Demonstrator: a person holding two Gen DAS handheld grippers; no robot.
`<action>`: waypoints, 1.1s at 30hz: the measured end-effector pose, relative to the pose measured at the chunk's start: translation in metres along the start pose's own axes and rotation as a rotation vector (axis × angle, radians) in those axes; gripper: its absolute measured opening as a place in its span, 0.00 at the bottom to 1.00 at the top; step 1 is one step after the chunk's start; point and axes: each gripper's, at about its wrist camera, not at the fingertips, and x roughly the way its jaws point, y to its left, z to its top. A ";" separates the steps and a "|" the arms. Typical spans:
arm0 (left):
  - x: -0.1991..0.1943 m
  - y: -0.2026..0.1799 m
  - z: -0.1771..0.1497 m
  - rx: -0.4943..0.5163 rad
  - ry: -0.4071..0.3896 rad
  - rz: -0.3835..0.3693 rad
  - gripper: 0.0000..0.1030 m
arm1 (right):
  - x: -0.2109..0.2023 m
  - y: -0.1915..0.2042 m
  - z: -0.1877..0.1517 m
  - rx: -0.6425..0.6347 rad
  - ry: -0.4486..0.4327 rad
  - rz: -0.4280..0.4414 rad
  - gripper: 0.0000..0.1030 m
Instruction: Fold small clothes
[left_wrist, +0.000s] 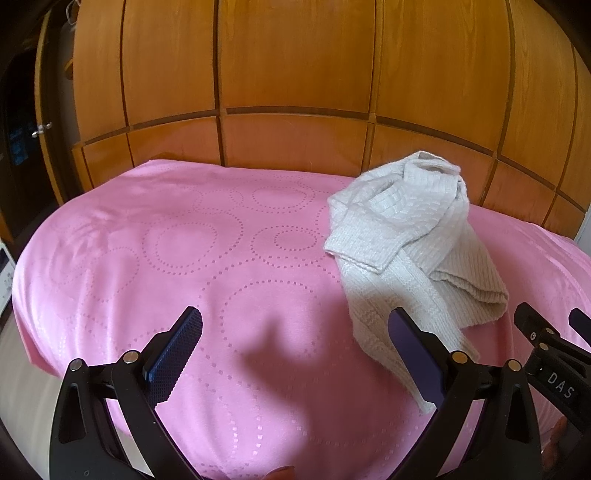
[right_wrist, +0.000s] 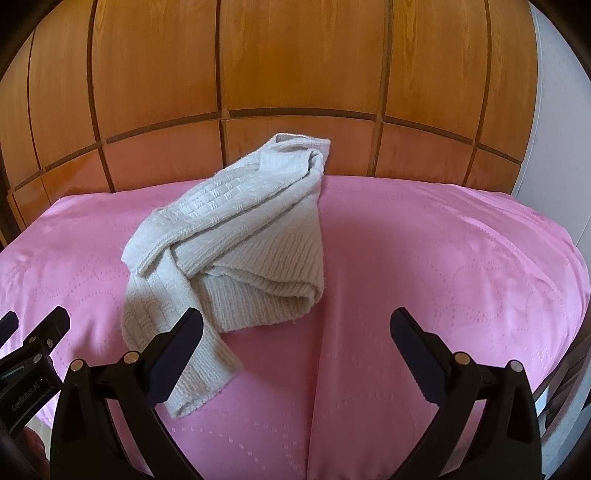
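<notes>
A pink bedspread (left_wrist: 221, 258), patterned with dotted circles, is spread over a bed that fills most of both wrist views, and wooden panelling (left_wrist: 295, 74) is seen behind it at the far side. A small cream knitted sweater (right_wrist: 236, 243) is left crumpled in a loose heap on the bedspread, towards the far edge; its ribbed hem is bunched on the right of the heap and one sleeve is trailed towards the near edge. How the sweater's parts are layered under the heap is hidden. The left gripper (left_wrist: 295, 343) is held above the bedspread with its jaws wide apart and nothing between them; its right finger is seen in front of the trailing sleeve, and contact cannot be judged. The right gripper (right_wrist: 295, 343) is likewise held with its jaws spread wide and empty, its left finger overlapping the sleeve in the view. Each gripper is partly caught at the edge of the other's view, cut off by the frame. A dark doorway is glimpsed at the far left of the left view, its contents too dim to make out.
</notes>
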 end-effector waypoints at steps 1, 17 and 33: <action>0.000 0.000 0.000 0.000 0.000 0.000 0.97 | 0.000 0.000 0.000 0.002 -0.002 0.000 0.98; -0.002 -0.001 0.001 0.008 -0.005 -0.003 0.97 | -0.004 -0.001 0.000 0.000 -0.017 0.002 0.98; 0.011 -0.013 0.001 0.056 0.058 -0.086 0.97 | 0.006 -0.022 0.007 0.037 0.001 0.037 0.98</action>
